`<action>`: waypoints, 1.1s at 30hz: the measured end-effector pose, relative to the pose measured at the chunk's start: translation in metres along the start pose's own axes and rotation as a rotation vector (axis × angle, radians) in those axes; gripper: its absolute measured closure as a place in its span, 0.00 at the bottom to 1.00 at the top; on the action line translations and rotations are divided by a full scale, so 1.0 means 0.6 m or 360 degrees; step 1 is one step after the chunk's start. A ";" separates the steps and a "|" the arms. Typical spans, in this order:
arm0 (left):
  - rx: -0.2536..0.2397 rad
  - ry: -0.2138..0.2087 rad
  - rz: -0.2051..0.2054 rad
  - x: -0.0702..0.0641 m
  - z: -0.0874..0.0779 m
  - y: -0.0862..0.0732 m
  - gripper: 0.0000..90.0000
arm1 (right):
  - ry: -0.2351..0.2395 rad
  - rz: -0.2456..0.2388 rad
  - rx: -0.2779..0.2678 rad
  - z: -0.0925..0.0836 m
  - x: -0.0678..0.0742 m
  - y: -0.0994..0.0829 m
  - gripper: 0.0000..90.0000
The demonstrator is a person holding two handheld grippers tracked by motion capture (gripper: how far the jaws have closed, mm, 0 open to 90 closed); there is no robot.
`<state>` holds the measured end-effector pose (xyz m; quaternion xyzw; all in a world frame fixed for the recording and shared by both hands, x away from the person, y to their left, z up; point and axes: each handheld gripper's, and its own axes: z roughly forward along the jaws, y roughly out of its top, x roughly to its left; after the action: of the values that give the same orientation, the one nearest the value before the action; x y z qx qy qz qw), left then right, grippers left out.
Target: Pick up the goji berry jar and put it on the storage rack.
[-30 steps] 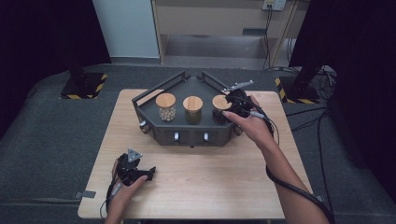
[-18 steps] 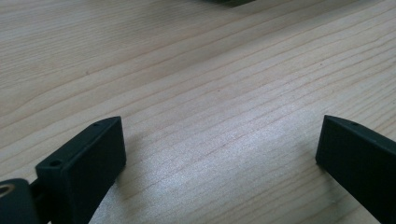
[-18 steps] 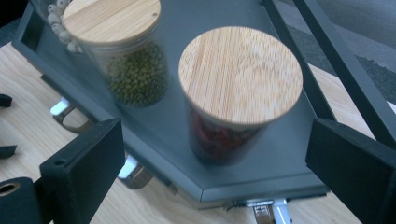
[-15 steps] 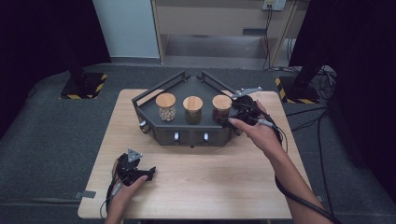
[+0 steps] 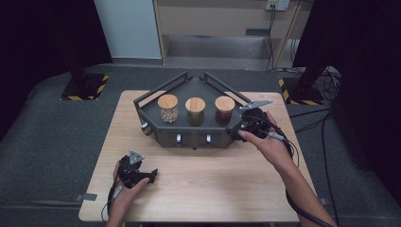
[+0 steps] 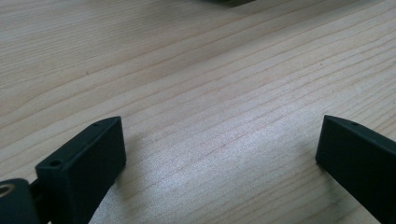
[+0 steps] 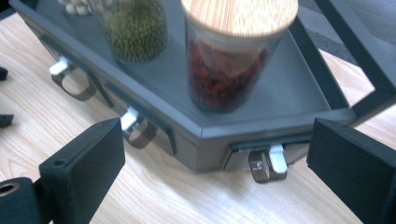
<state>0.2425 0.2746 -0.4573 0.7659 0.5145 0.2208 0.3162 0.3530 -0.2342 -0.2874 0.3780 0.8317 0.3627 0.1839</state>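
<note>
Pale wood grain across the table point(image 5: 203, 189), with a dark grey angular rack point(image 5: 189, 137) standing at its far middle as the landmark. Three glass jars with wooden lids in a row on the rack's tray: at the left end a jar of pale round beans point(image 5: 168, 109), in the middle a jar of green beans point(image 5: 195, 111), at the right end a jar of red pieces point(image 5: 224, 110). Small metal pull handles along the rack's front face, one of them point(image 7: 264, 164) on the short angled panel at the rack's right front corner, just below the red jar point(image 7: 233, 60). Right gripper point(image 5: 249, 126) held level at that right front corner, close beside the rack; fingers point(image 7: 81, 172) spread wide with nothing between them, nothing gripped, the corner handle and the red jar straight ahead in the right gripper view. No contact between fingers and rack visible. Left gripper point(image 5: 135, 171) well in front of the rack's left end, near the table's near edge, low over the wood; fingers point(image 6: 84, 163) wide apart in the left gripper view, bare table point(image 6: 219, 93) between them, nothing held.
</note>
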 end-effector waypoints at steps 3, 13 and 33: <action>-0.0001 0.0002 -0.0001 0.000 0.000 0.000 0.00 | -0.0016 -0.0006 0.0018 0.000 0.000 -0.011 0.05; -0.0001 0.0004 -0.0004 -0.001 0.000 0.000 0.00 | -0.0036 -0.0032 0.0041 -0.008 0.000 -0.052 0.08; -0.0001 0.0007 -0.0006 -0.002 0.000 -0.001 0.00 | -0.0025 -0.0011 0.0082 -0.004 0.001 -0.115 0.07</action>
<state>0.2416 0.2737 -0.4574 0.7642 0.5166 0.2221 0.3158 0.3171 -0.2661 -0.3371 0.3826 0.8405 0.3376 0.1820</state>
